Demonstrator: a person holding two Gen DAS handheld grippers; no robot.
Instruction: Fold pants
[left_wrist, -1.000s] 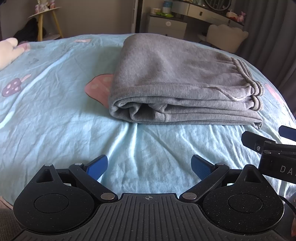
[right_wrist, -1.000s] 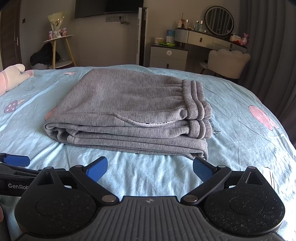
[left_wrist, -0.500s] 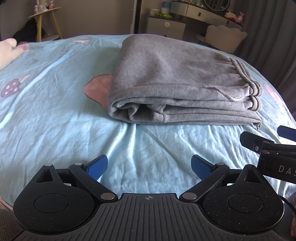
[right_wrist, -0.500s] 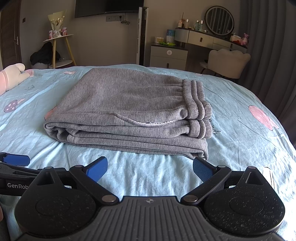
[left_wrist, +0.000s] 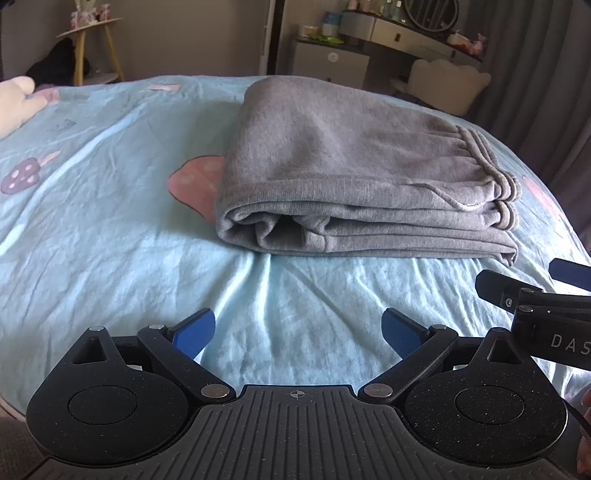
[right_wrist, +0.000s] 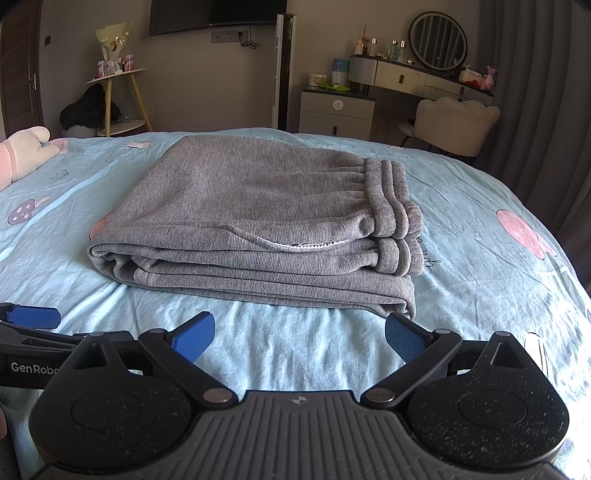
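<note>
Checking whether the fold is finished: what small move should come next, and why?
Probably just draw both grippers back. The gray pants already lie folded in a neat stack on the bed sheet, and the left gripper and right gripper are open, empty, short of them.

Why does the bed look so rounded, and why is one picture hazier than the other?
Both views come through fisheye lenses, so the bed sheet bows like a dome. The left wrist view is paler and washed out, with bright glare on the sheet and soft detail on the folded pants. The right wrist view is crisper: the pants' knit ribs show, while the room behind stays dim.
</note>
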